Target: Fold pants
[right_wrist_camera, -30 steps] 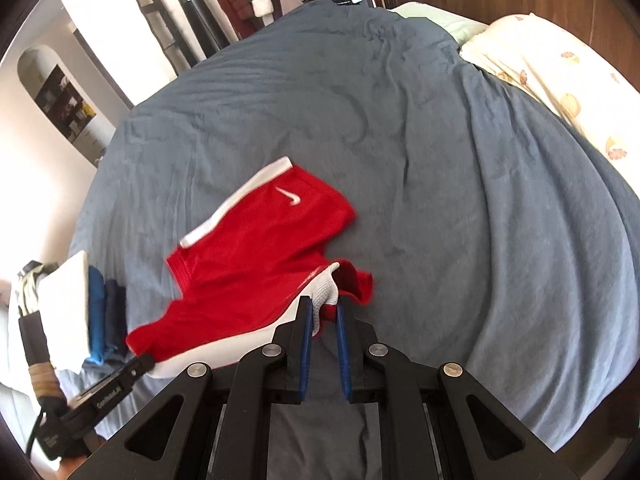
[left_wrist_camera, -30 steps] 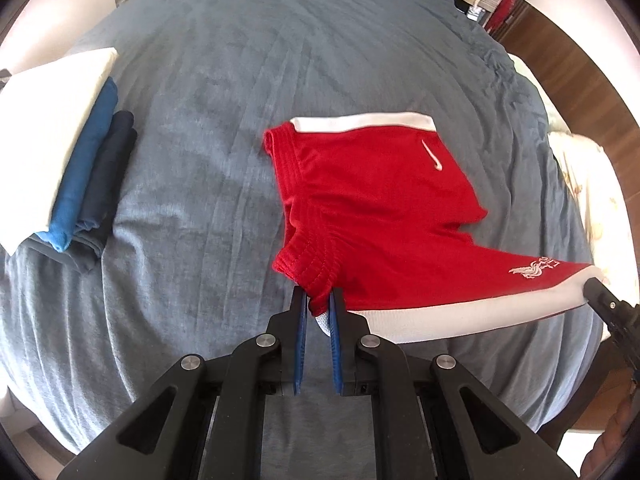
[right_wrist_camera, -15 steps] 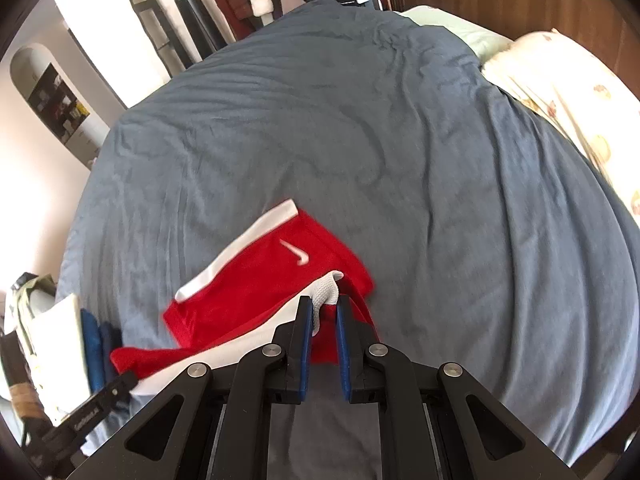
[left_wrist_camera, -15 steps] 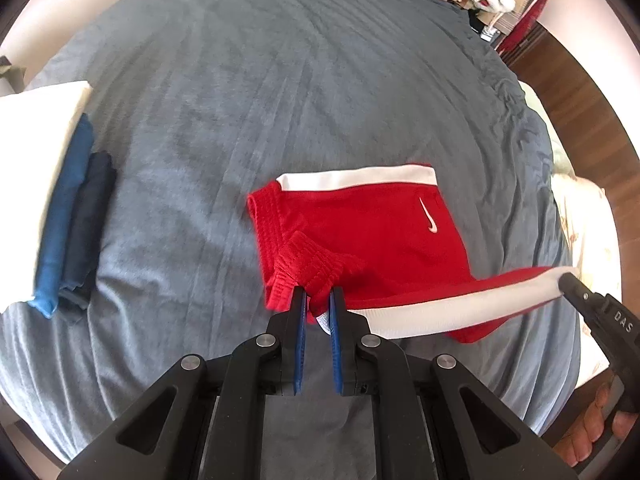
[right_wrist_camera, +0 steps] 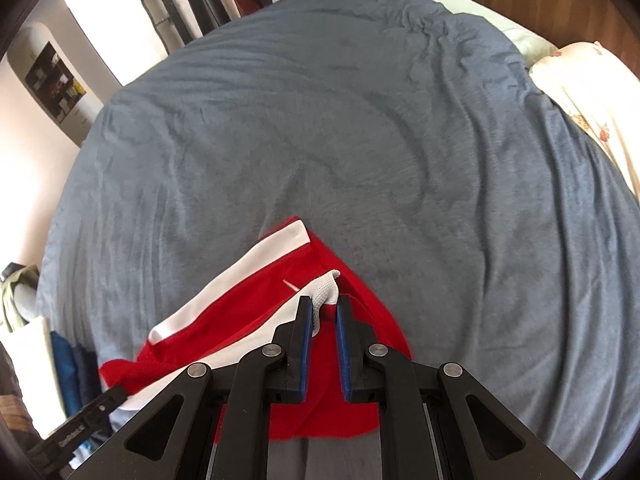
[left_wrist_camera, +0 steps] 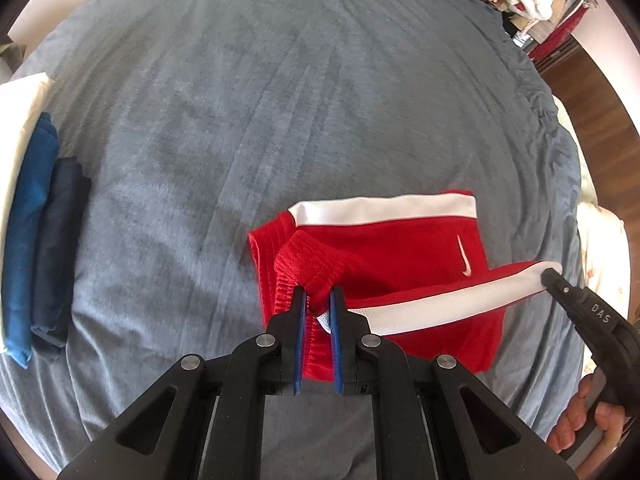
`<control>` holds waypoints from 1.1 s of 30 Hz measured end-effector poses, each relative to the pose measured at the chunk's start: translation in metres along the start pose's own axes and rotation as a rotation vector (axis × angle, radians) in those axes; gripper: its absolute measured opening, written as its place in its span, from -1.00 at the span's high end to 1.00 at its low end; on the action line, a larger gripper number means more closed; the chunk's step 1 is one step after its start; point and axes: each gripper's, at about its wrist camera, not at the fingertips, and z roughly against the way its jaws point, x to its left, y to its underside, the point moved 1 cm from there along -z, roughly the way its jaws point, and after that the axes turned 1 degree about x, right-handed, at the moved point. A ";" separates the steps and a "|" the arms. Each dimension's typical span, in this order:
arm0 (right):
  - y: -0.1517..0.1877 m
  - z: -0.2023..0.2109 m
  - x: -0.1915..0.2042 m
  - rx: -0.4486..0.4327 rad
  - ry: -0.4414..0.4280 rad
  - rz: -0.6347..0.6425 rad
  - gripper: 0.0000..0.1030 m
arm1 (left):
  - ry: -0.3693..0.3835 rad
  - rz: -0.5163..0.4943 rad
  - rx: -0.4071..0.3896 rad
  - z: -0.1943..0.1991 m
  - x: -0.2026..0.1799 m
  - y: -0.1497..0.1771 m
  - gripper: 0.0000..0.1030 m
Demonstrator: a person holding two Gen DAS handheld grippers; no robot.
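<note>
Fold in progress: red shorts [left_wrist_camera: 400, 248] carried over themselves, lower centre of both views.

Both grippers, left gripper [left_wrist_camera: 316, 300] and right gripper [right_wrist_camera: 323, 308], were found clenched on cloth, pitched steeply down over the grey bedspread [left_wrist_camera: 240, 100]. Risk noted: a corner could slip or bunch if the edges were lowered unevenly, skewing the fold.

bright daylight, fisheye-warped edges
</note>
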 end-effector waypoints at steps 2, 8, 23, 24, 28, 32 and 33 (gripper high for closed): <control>-0.003 -0.013 0.000 0.014 -0.003 -0.008 0.76 | -0.001 0.008 0.009 -0.007 0.001 -0.005 0.76; -0.017 -0.045 0.004 0.036 -0.007 0.016 0.76 | -0.005 0.037 0.036 -0.026 0.003 -0.019 0.74; -0.046 -0.102 0.017 0.027 0.022 0.040 0.76 | -0.033 -0.222 -0.044 -0.018 -0.001 -0.032 -0.04; -0.047 -0.104 0.019 0.027 0.023 0.044 0.76 | -0.032 -0.263 -0.052 -0.019 0.000 -0.034 -0.04; -0.046 -0.111 0.027 0.022 0.041 0.077 0.76 | -0.003 -0.434 -0.055 -0.030 0.001 -0.047 -0.04; -0.042 -0.113 0.033 0.006 0.072 0.115 0.75 | 0.070 -0.535 0.001 -0.047 0.007 -0.059 -0.02; -0.040 -0.113 0.033 0.003 0.077 0.118 0.75 | 0.085 -0.557 0.016 -0.049 0.009 -0.059 -0.02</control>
